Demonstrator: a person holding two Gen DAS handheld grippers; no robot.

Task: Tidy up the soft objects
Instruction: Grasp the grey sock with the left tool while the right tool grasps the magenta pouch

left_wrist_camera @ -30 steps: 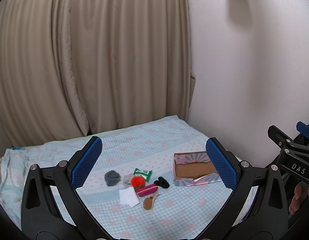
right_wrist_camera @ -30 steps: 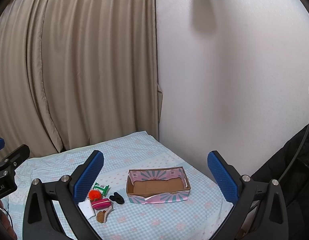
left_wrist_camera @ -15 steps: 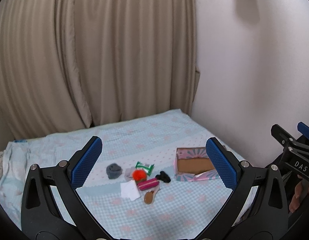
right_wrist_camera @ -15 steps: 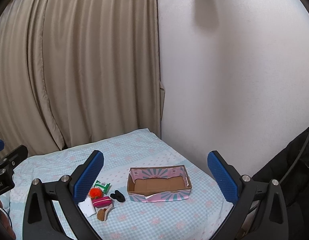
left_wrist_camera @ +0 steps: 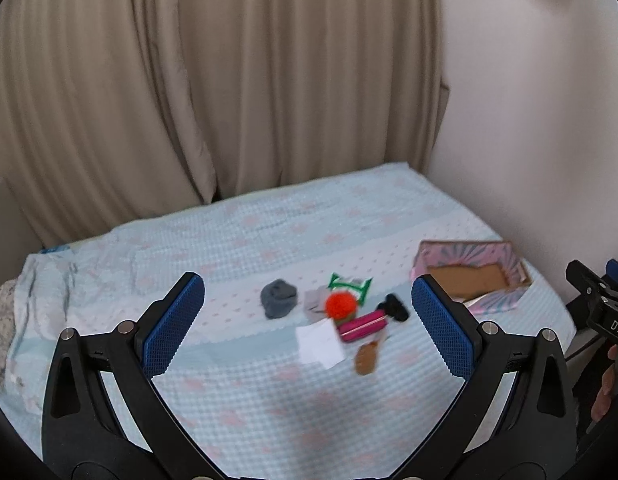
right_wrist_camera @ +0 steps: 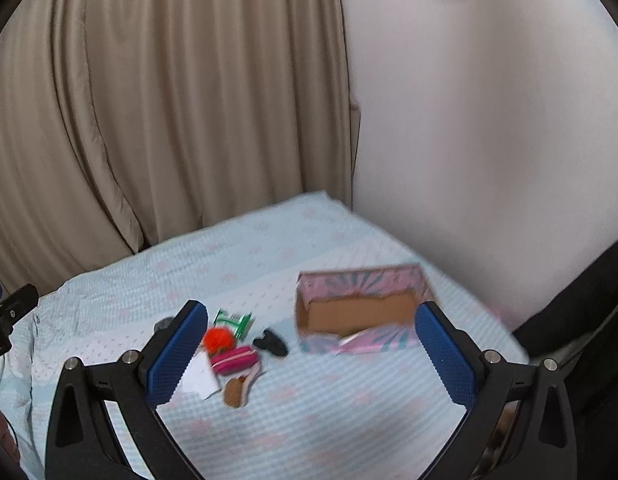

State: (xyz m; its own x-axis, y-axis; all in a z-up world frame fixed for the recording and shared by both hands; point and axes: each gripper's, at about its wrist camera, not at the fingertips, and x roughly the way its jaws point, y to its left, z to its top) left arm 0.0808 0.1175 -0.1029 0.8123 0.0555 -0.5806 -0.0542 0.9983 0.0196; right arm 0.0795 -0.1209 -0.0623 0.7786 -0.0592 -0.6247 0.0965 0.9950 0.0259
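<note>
The left gripper point(left_wrist_camera: 307, 318) and right gripper point(right_wrist_camera: 311, 354) both hang spread wide and empty above the bed point(left_wrist_camera: 237, 248); the small soft things, among them a fluffy orange pompom point(left_wrist_camera: 340, 306), lie clustered mid-bed, well apart from the pink cardboard box point(right_wrist_camera: 361, 312) near the wall-side edge; crowding may cause a grab of two together.

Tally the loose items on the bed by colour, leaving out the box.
Grey: 2, the bundle and a small piece
Green-white: 1, packet
Orange: 1, pompom
Black: 1, item
Pink: 1, pouch
White: 1, sheet
Brown: 1, piece
Total: 8
</note>
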